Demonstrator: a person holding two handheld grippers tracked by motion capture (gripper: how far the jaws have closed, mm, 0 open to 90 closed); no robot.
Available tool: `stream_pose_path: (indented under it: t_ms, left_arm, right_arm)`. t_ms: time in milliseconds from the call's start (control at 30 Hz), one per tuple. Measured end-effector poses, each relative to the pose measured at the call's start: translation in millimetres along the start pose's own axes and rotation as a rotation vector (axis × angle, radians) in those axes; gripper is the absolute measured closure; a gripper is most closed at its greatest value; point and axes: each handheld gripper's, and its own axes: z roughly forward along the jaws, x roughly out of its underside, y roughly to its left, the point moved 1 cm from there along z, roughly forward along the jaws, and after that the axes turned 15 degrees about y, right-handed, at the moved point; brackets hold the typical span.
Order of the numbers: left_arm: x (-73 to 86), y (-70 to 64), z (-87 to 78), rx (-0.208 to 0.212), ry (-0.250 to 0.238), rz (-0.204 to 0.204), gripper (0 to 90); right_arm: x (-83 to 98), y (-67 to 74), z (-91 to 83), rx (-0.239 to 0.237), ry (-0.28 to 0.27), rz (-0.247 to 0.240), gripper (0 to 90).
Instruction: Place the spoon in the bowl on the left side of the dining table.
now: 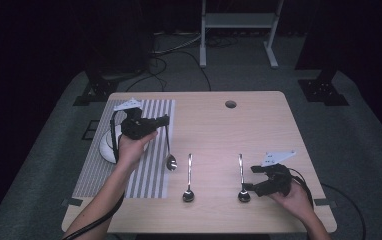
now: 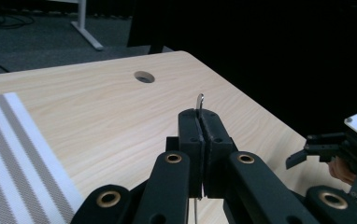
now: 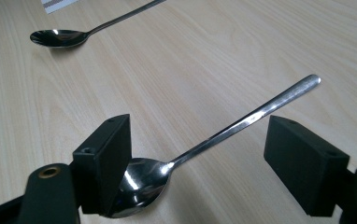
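- On the tabletop [image 1: 259, 125], two spoons lie side by side with handles pointing away from the person, which looks like a row being laid out: the middle spoon [image 1: 189, 180] and the right spoon [image 1: 242, 179].
- The left gripper [image 1: 165, 120] holds a third spoon [image 1: 169, 150] by the tip of its handle, jaws pressed together on it; in the left gripper view the handle end [image 2: 199, 100] pokes up between the closed jaws. The spoon hangs bowl-down, with its bowl at the edge of the striped mat [image 1: 149, 150], probably so it can be lowered in line with the others.
- The right gripper [image 1: 249, 186] sits low at the right spoon's bowl, jaws wide apart. In the right gripper view that spoon [image 3: 204, 144] lies between them, its bowl against one jaw, so I judge it is being released or nudged straight.
- A white bowl [image 1: 107, 148] sits on the mat behind the left hand [image 1: 131, 150].
- No brand, label or readable writing shows on anything.
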Motion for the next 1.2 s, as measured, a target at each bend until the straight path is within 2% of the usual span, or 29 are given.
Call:
stream_pose_path:
  t_ms: [300, 433, 600, 1200]
  left_arm:
    - [-4.0, 12.0, -10.6, -0.023, -0.012, -0.017, 88.9]
    - [-5.2, 21.5, -19.0, -0.039, -0.03, -0.043, 88.9]
    - [-6.3, 27.9, -26.2, -0.048, -0.042, -0.053, 88.9]
    - [-8.8, 55.7, -60.9, -0.139, -0.092, -0.118, 88.9]
  right_arm:
    - [0.6, -0.8, -0.4, 0.003, 0.005, 0.009, 19.3]
    - [0.7, -0.7, -0.2, 0.008, 0.01, 0.008, 18.5]
    - [0.5, -0.5, -0.1, 0.008, 0.011, 0.009, 18.4]
    - [0.1, 0.1, -0.8, 0.004, 0.006, 0.001, 18.6]
